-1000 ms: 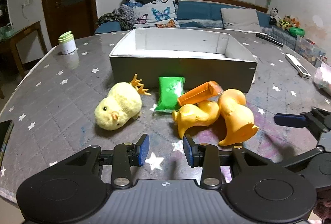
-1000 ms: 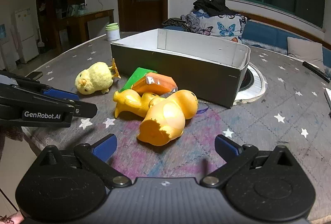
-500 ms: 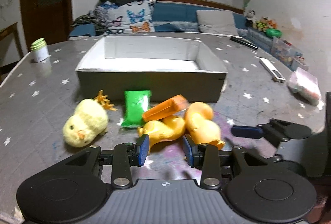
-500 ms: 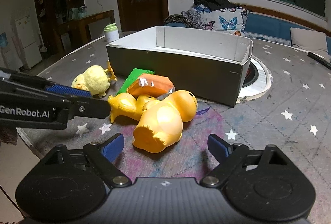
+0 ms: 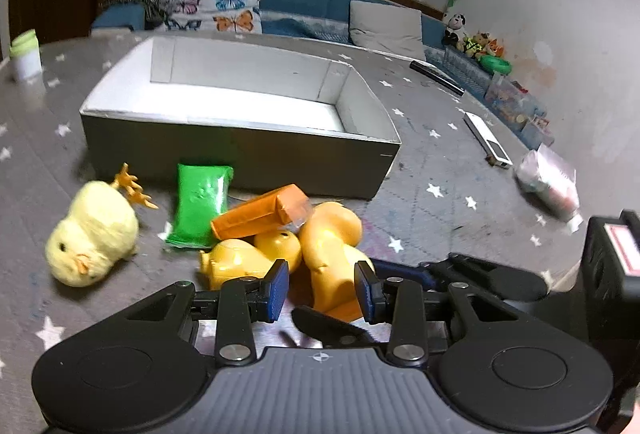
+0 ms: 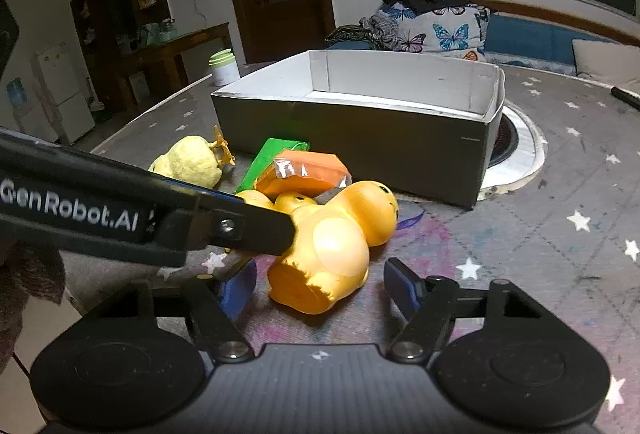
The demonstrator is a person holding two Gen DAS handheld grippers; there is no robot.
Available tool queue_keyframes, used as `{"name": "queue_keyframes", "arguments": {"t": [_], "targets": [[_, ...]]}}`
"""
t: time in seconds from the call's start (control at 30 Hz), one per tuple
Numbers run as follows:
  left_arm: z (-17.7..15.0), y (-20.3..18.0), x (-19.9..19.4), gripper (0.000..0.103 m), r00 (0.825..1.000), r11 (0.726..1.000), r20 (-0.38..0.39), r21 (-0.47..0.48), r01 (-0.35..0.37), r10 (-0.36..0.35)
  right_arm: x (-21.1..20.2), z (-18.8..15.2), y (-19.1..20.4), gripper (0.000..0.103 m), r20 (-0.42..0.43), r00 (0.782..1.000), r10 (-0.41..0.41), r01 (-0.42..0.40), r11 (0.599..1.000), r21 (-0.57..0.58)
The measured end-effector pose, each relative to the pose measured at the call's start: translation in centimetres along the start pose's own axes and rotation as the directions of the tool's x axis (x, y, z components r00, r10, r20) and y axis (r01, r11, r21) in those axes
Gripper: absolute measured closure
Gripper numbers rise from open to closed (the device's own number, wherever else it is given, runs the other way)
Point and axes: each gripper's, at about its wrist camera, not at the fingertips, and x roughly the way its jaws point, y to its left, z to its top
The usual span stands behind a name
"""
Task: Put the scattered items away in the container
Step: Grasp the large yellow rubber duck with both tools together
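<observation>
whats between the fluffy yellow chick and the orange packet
The green packet lies flat on the table between the fluffy chick and the orange packet. The left wrist view shows it best; its right edge sits by the orange packet's lower end.

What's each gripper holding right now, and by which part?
Nothing is held. The right gripper is open, its fingers either side of the big duck's base without touching. The left gripper is open, close to the same duck.

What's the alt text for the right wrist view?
The open right gripper hovers low over a large rubber duck lying on a star-print table, its fingers either side of the duck's base. The left gripper's arm crosses in from the left; a smaller duck, orange packet, green packet and plush chick lie before an empty box.
</observation>
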Motion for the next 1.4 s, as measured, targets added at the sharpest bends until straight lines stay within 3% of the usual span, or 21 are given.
{"name": "queue_keyframes", "arguments": {"t": [0.3, 0.93, 1.17, 1.4], "targets": [[0.8, 1.1, 1.4, 0.064, 0.996, 0.992, -0.061, -0.116, 0.055, -0.063, 0.4, 0.5, -0.8, 0.045, -0.004, 1.0, 0.026, -0.026, 0.998, 0.052], [1.3, 0.5, 3.0, 0.062, 0.989, 0.987, -0.101, -0.129, 0.096, -0.11, 0.2, 0.4, -1.1, 0.047, -0.016, 1.0, 0.018, -0.017, 0.998, 0.058], [2.6, -0.4, 1.4, 0.063, 0.987, 0.983, -0.052, -0.115, 0.144, -0.151, -1.3, 1.3, -0.7, 0.047, 0.005, 1.0, -0.007, 0.007, 1.0, 0.02], [7.4, -1.1, 0.4, 0.063, 0.984, 0.982, 0.046, -0.074, 0.175, -0.172, -2.9, 5.9, -0.6, 0.047, 0.094, 0.994, -0.059, 0.065, 0.996, -0.068]]}}
